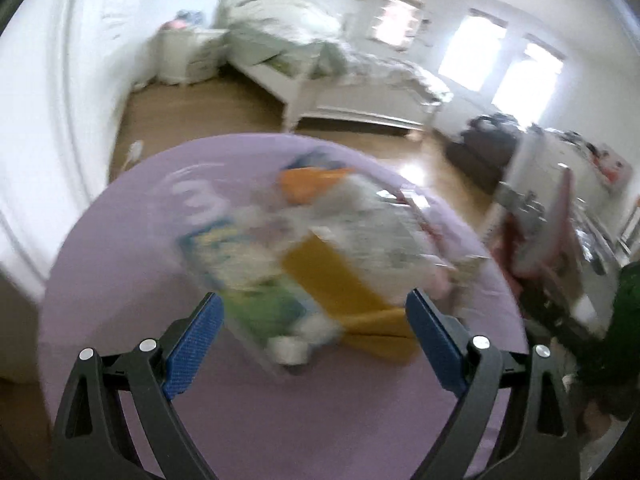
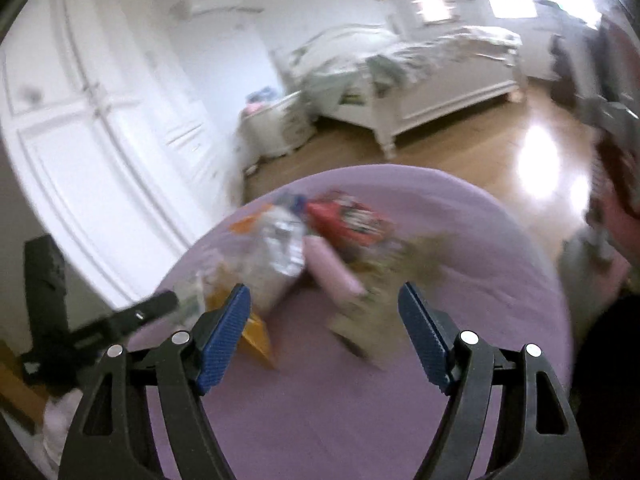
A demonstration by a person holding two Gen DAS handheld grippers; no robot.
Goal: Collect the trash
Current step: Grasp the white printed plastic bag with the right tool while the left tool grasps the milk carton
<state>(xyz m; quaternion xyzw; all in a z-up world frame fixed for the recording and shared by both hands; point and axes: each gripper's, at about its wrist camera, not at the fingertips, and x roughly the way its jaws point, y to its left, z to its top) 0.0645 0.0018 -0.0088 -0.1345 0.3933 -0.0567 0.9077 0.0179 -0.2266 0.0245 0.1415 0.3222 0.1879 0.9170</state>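
The left gripper (image 1: 314, 332) is held wide open and empty over the purple table (image 1: 120, 280), the blurred trash pile (image 1: 304, 256) lying directly ahead between its fingers. The right gripper (image 2: 324, 320), likewise spread and empty, is set slightly farther back, the olive wrapper (image 2: 372, 312) being nearest it.

In the right wrist view, a heap of trash (image 2: 320, 248) lies on the round table (image 2: 480, 280) toward 12 o'clock. The bed (image 2: 420, 80) stands behind it at 1 o'clock, a nightstand (image 2: 272, 128) left of the bed, cupboard doors (image 2: 100, 120) at 10 o'clock.
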